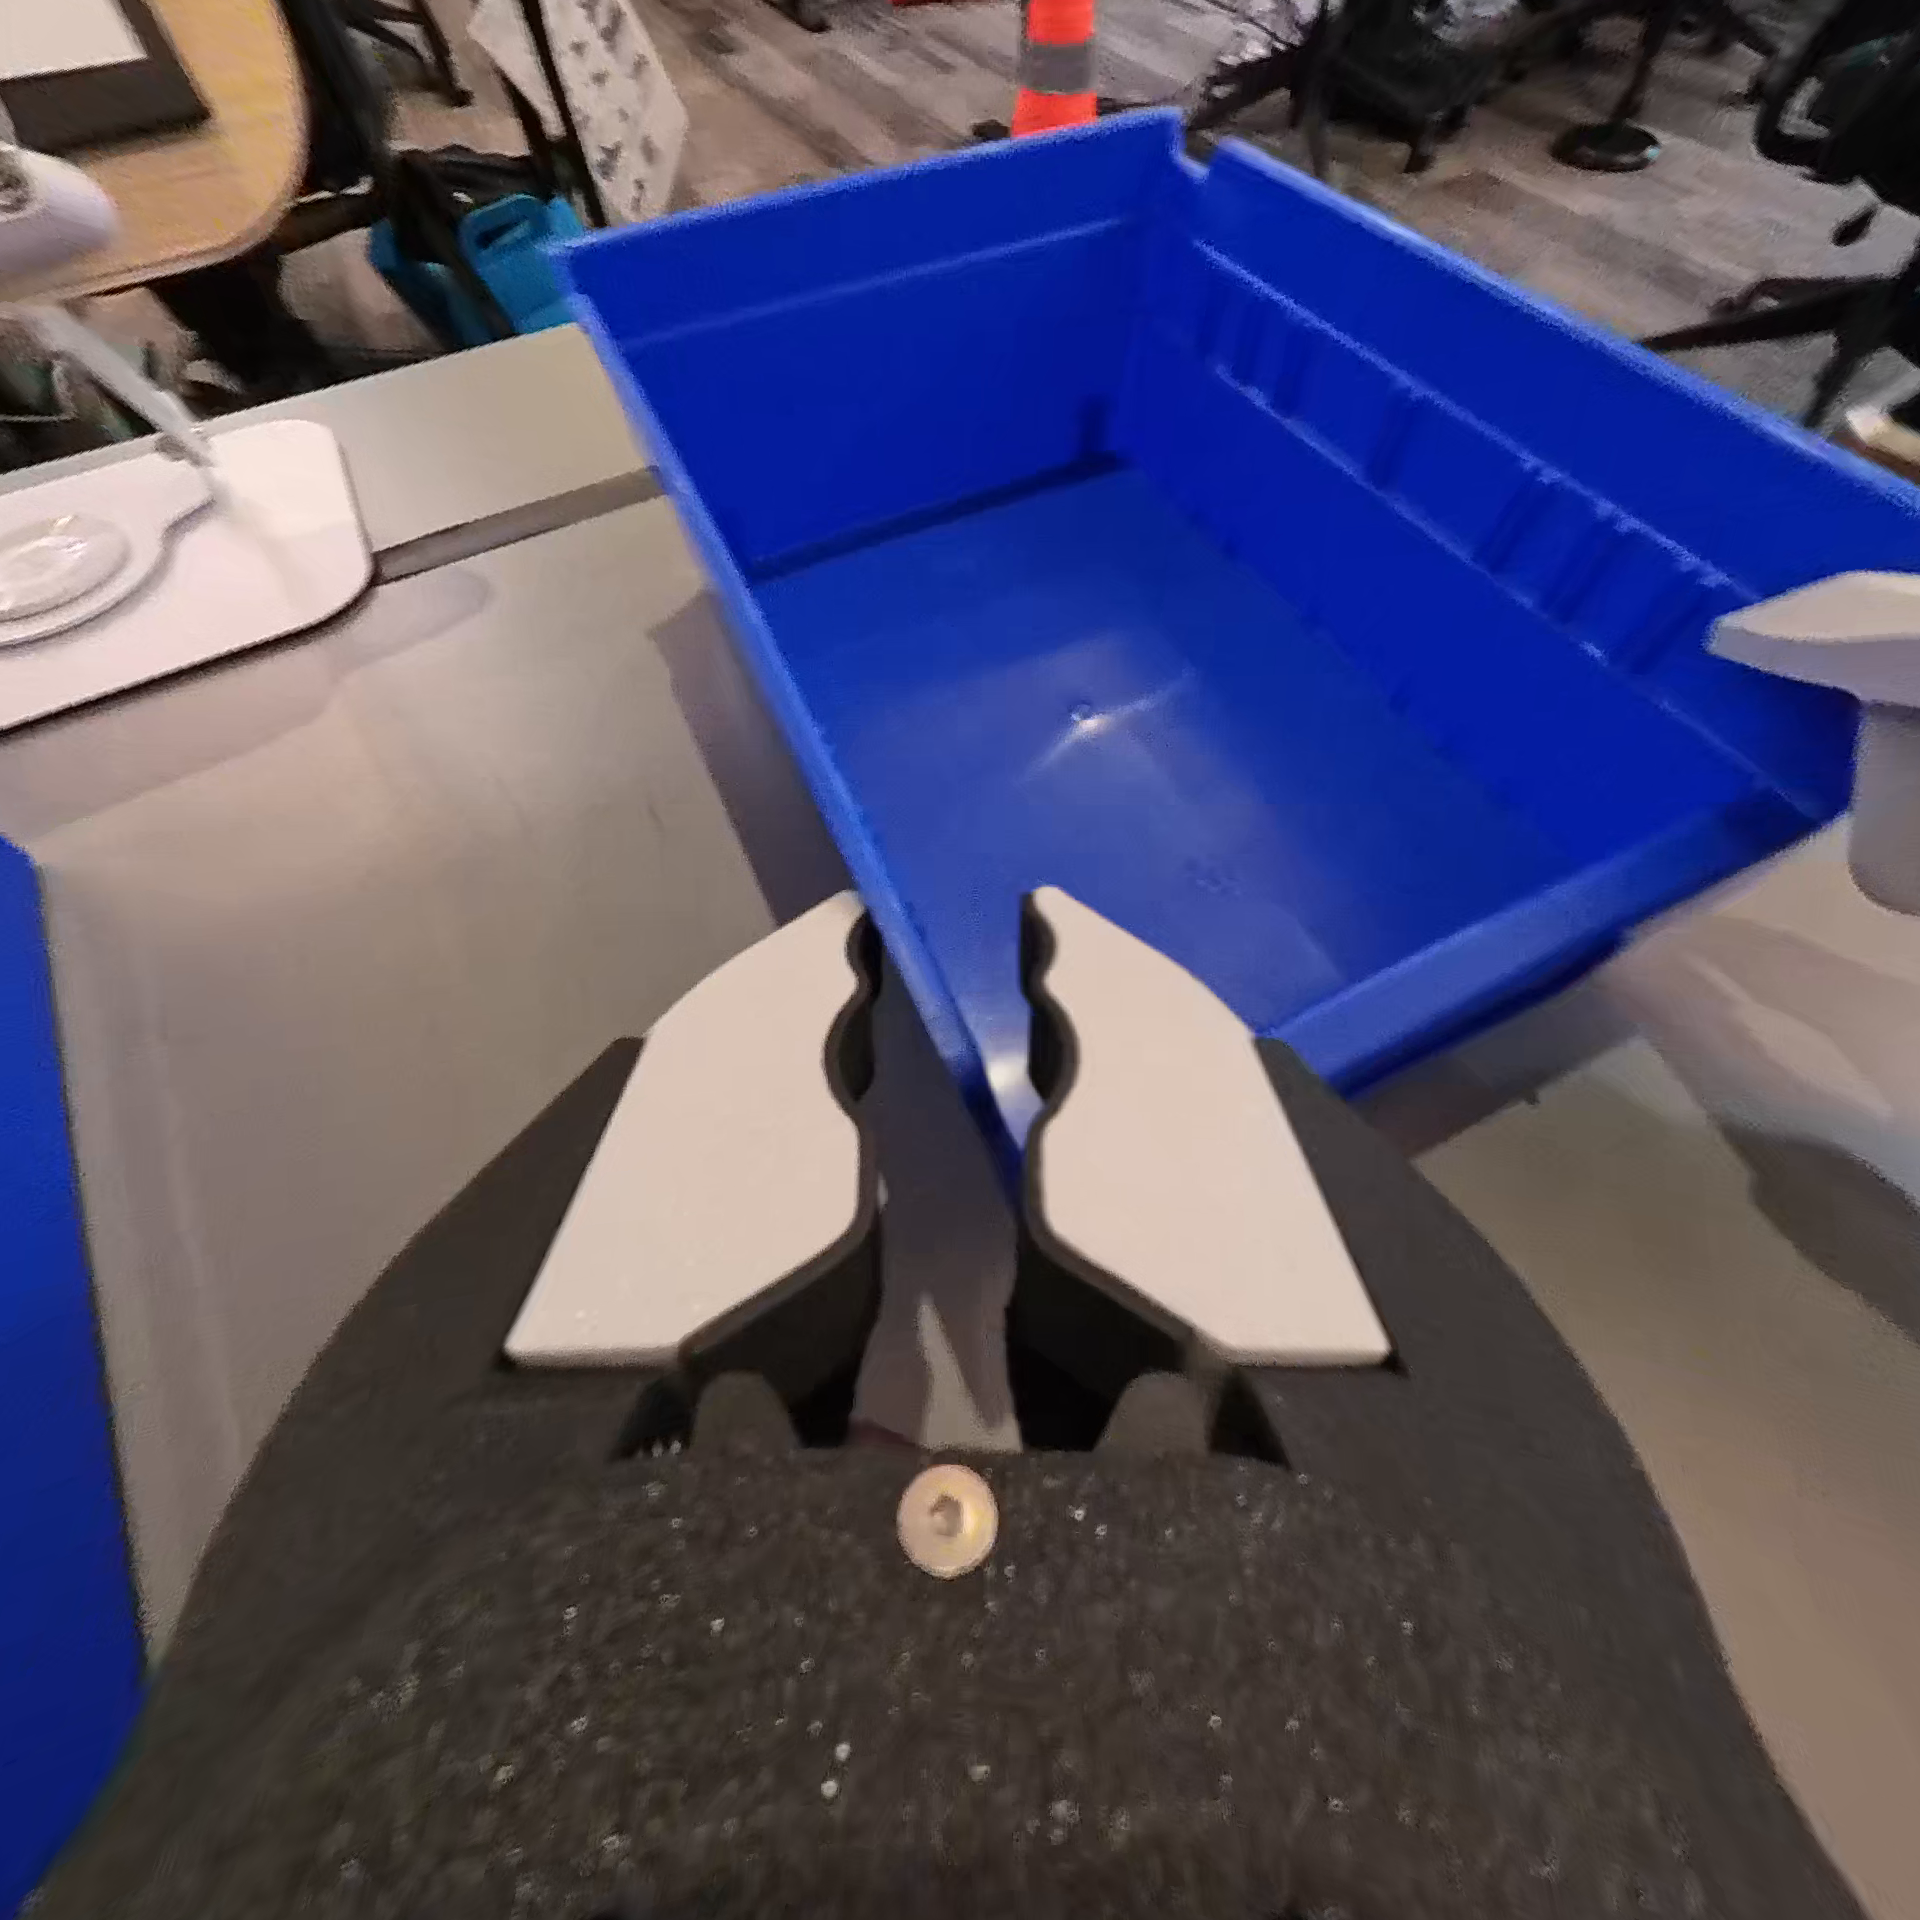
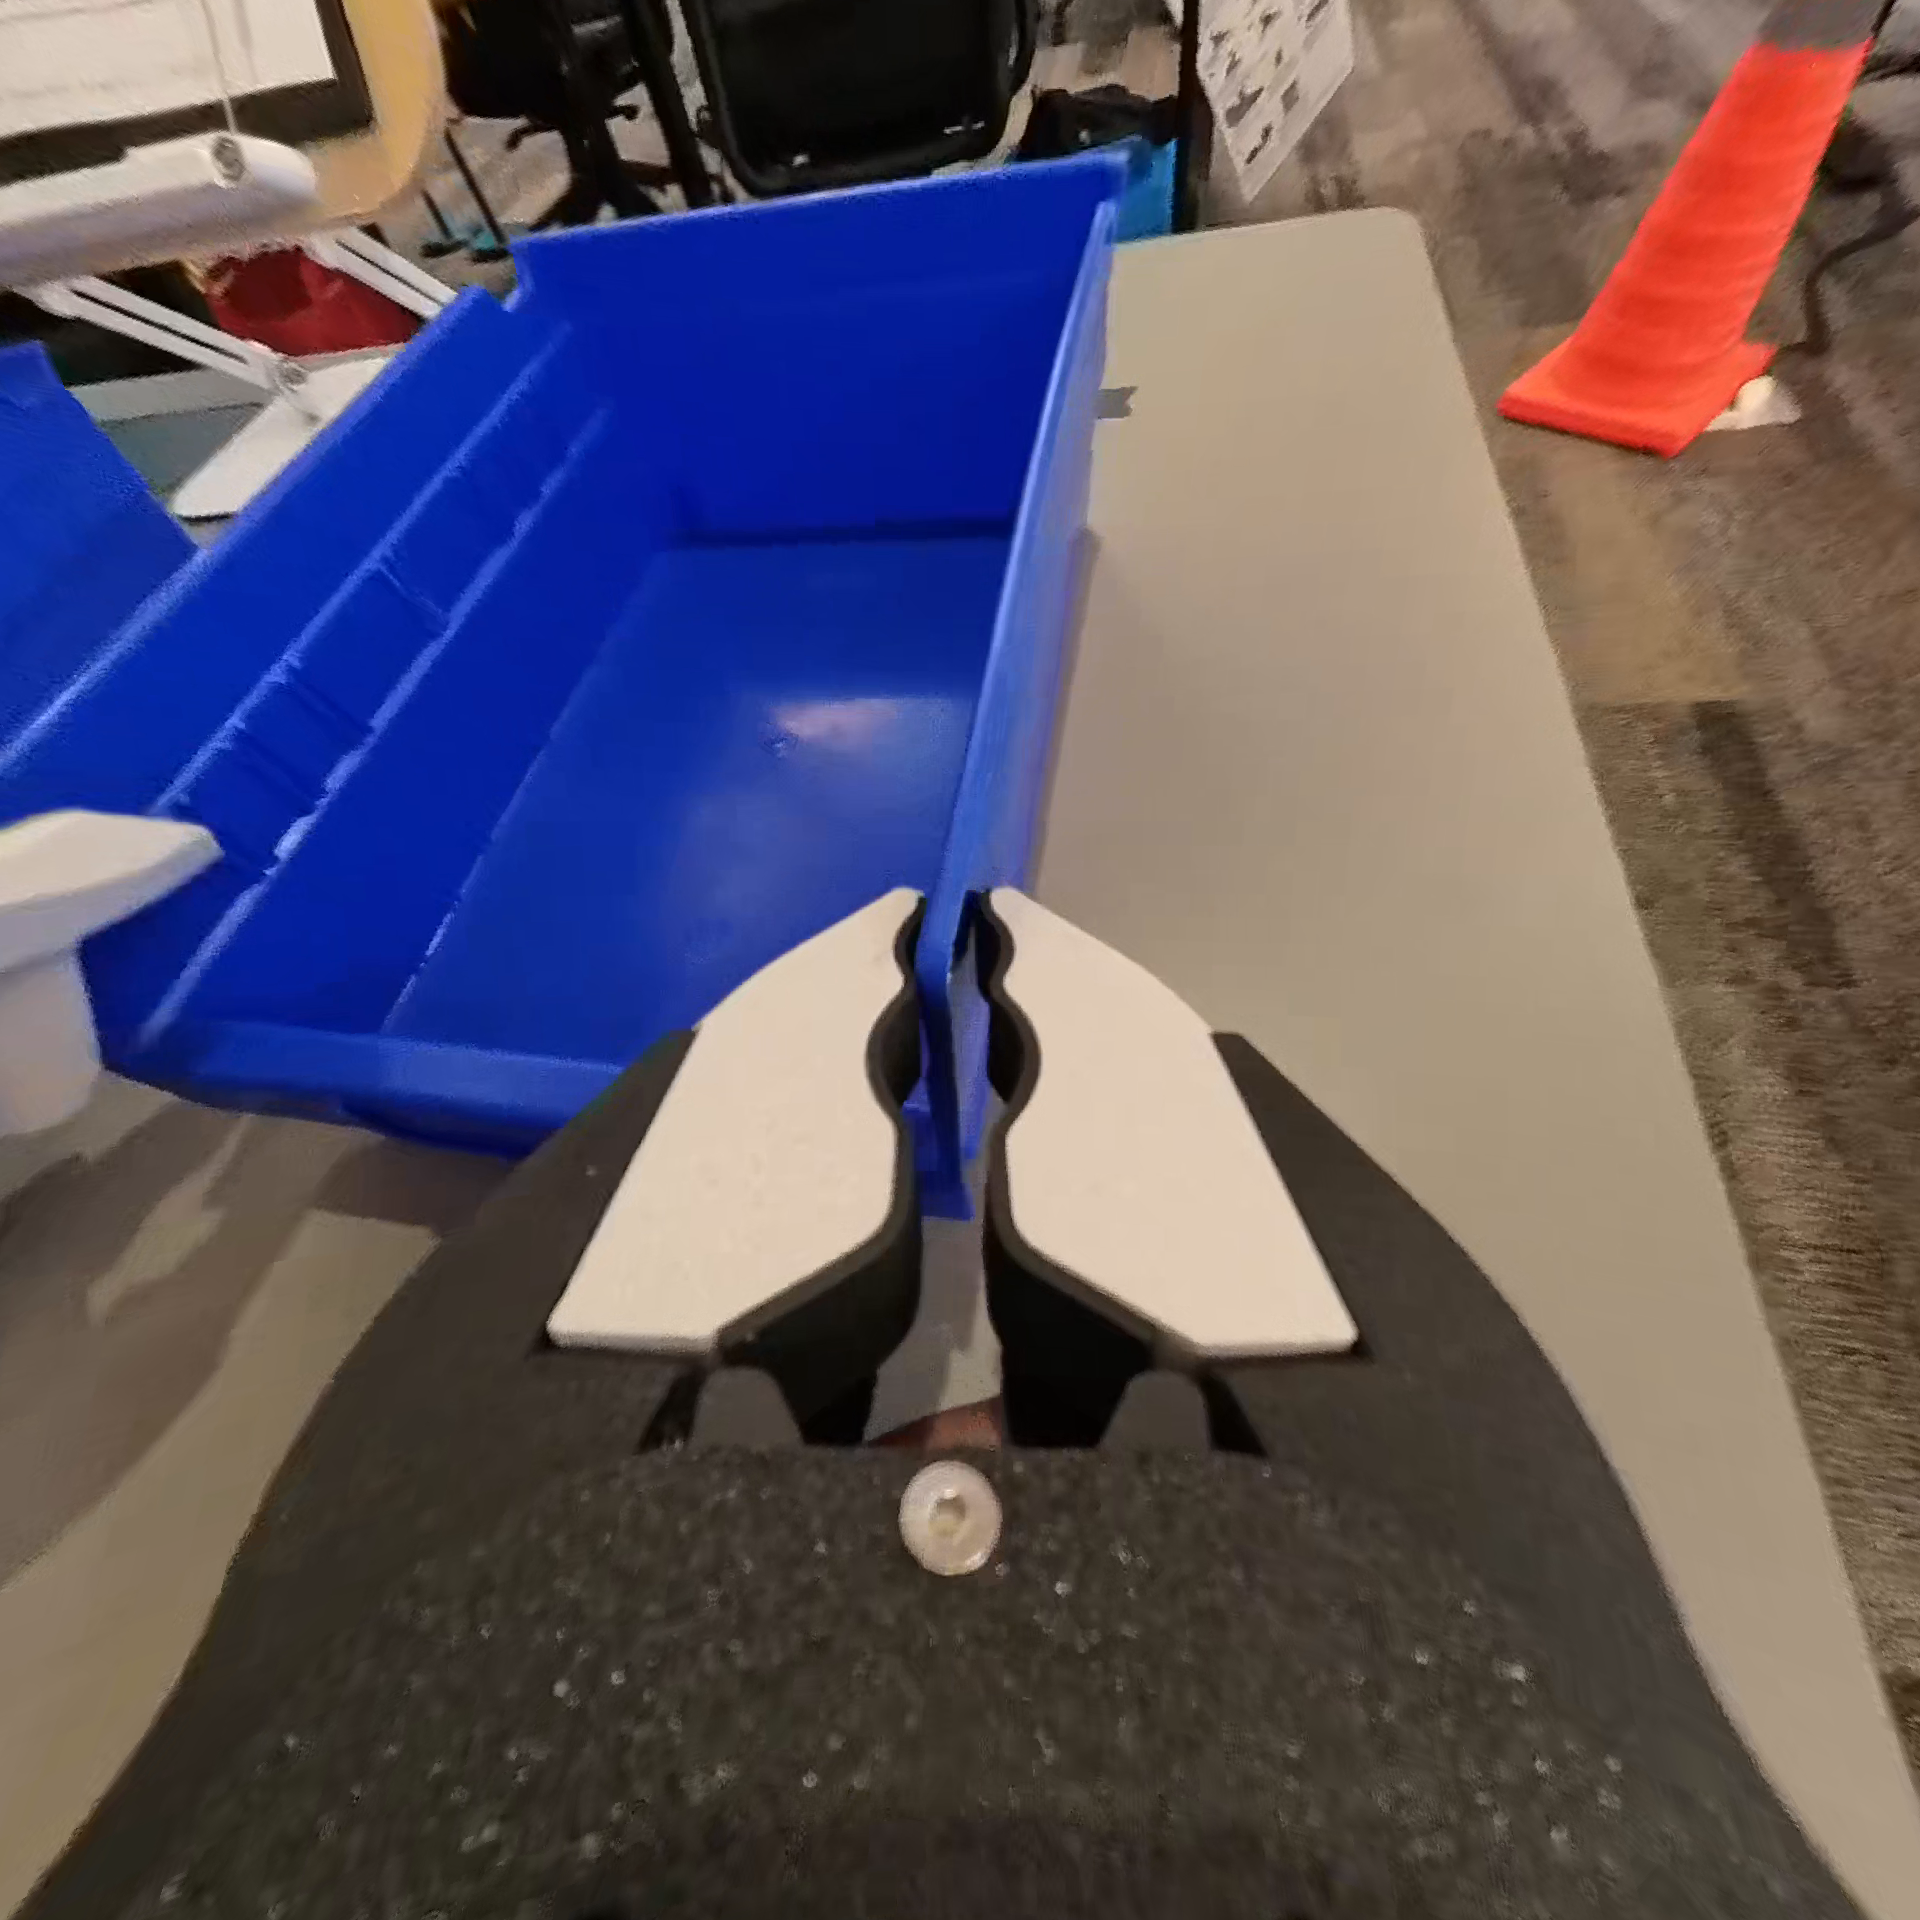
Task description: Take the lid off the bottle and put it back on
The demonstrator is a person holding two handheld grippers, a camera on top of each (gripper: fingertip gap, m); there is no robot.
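The right gripper (image 2: 948, 914) is clenched on the right side wall of a blue bin (image 2: 727, 395). Its two pale fingers (image 2: 790, 1122) press on the thin wall from both sides, near the bin's front corner.

The left gripper (image 1: 940, 914) sits at the bin's (image 1: 935, 343) other side wall. Its fingers (image 1: 727, 1132) are spread apart. The wall runs between them, and there is a gap on each side, so this gripper is let go and grasps nothing.

Each gripper's pale tip also shows at the edge of the other view, by the bin's front.

The bin rests on a grey surface (image 2: 1299, 727) and has nothing inside. Another blue bin (image 2: 62, 520) stands just to its left.

Farther off on the surface is a white lamp base (image 1: 208, 540) with a thin white arm.

Past the surface lies a grey floor (image 2: 1714, 623) with an orange cone (image 2: 1683, 270) on it. Black chairs (image 2: 831, 83) stand farther back.

The bottle and its lid show in neither view, so where they are cannot be told.
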